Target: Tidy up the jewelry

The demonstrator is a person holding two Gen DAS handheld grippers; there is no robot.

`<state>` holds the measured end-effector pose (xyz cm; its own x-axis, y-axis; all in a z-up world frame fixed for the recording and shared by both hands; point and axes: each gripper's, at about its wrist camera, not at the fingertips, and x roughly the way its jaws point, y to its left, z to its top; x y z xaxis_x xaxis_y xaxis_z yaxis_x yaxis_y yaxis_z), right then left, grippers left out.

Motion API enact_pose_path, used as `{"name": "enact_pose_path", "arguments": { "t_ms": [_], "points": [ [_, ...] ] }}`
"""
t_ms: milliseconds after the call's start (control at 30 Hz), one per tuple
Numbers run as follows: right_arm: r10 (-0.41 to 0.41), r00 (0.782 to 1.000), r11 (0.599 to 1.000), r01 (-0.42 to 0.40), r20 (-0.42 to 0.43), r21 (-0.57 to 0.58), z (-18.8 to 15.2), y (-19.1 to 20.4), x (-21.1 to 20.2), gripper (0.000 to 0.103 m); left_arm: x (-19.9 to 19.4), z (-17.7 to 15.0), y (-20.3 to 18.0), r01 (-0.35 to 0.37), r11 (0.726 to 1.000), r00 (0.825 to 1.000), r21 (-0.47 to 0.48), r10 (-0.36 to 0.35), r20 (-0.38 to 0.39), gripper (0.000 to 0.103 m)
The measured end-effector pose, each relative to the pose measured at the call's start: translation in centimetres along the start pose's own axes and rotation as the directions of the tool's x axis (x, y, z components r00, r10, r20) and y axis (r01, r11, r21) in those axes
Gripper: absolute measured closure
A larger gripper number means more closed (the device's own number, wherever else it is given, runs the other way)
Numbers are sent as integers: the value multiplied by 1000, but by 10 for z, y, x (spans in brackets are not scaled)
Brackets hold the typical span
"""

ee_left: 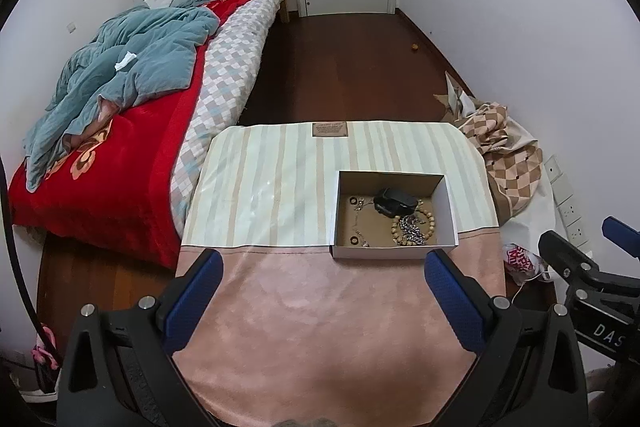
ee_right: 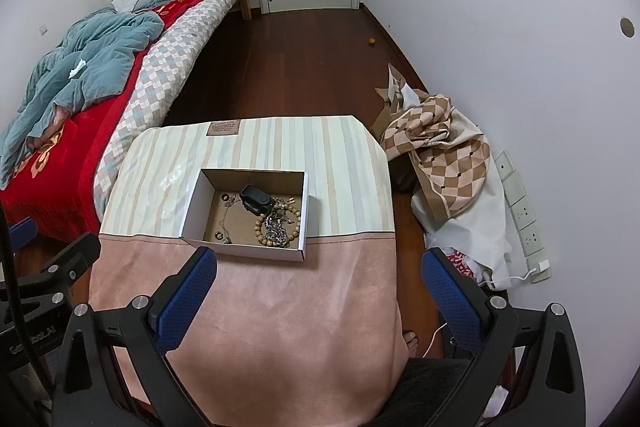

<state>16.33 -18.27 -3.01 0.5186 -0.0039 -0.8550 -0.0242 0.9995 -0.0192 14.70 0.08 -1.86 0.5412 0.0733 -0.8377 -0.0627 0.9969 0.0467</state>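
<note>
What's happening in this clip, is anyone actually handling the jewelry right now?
Not at this moment. A person holds a hand-held gripper in each hand over a cloth-covered table; the left hand-held gripper and the right hand-held gripper are both open and empty. All the jewelry sits in an open cardboard box: a wooden bead bracelet, a silver chain, a black case-like object and a few small rings. Nothing is being touched.
</note>
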Motion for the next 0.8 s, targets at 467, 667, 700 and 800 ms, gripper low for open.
{"name": "enact_pose_path", "arguments": {
  "t_ms": [467, 667, 700, 800],
  "points": [
    [-8, 1000, 1000, 8, 15, 3, 2, -5, -7, 0, -5, 2, -2, -4, 1000, 1000, 1, 4, 13, 0],
    [-11, 1000, 1000, 11, 25, 1, 3, -5, -12, 0, -9, 3, -1, -3, 1000, 1000, -2, 3, 23, 0],
    [-10, 1000, 1000, 10, 27, 1, 3, -5, -13, 0, -10, 3, -1, -3, 1000, 1000, -1, 3, 24, 0],
    [-12, 999, 1000, 12, 31, 1, 3, -5, -15, 0, -10, 3, -2, -1, 1000, 1000, -2, 1, 25, 0]
  ]
}}
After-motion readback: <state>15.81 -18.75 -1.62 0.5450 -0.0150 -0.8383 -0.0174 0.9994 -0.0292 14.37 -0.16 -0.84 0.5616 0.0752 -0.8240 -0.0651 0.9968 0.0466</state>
